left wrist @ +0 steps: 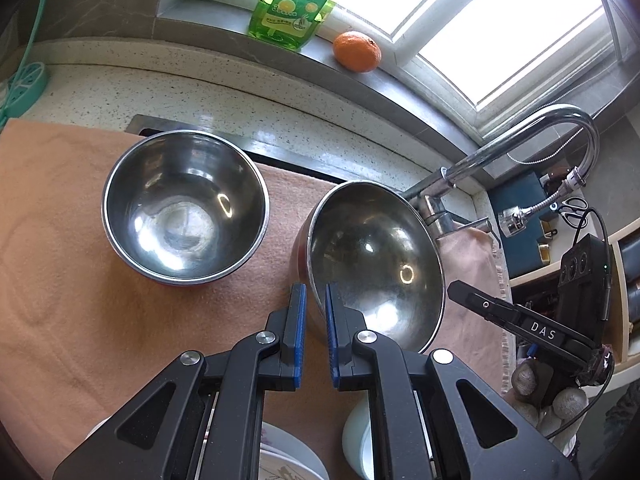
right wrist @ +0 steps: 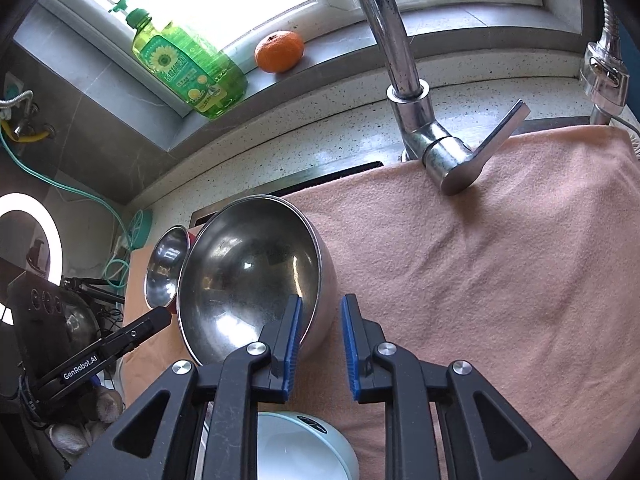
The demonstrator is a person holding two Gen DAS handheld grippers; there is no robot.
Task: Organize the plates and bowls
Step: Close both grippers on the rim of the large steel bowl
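A tilted steel bowl [left wrist: 376, 264] sits on a peach towel [left wrist: 60, 240] spread over the bench, tipped so its open mouth leans to the left. To its left, well apart, a second steel bowl [left wrist: 186, 206] stands upright on the same towel.

The left claw [left wrist: 316, 308] pinches the tilted bowl's near-left rim between its blue pads, gripping it. The right claw [right wrist: 320, 312] straddles the bowl's right wall, one finger inside and one outside; a clear gap shows by the outer pad, so it is slightly open and not pressing.

Nearer the viewer, below the claws, lie a pale blue-green bowl [right wrist: 296, 440] and the edge of a patterned white plate [left wrist: 288, 456].

Beyond the towel, a chrome faucet [right wrist: 436, 136] rises at the far right. On the far windowsill stand a green dish-soap bottle [right wrist: 192, 68] and an orange [right wrist: 279, 51].

The step in hand appears to be carrying the tilted bowl across to join the upright one. The next move likely calls for levelling it, centring it over the upright bowl, and lowering it in gently so the steel walls nest without jamming.
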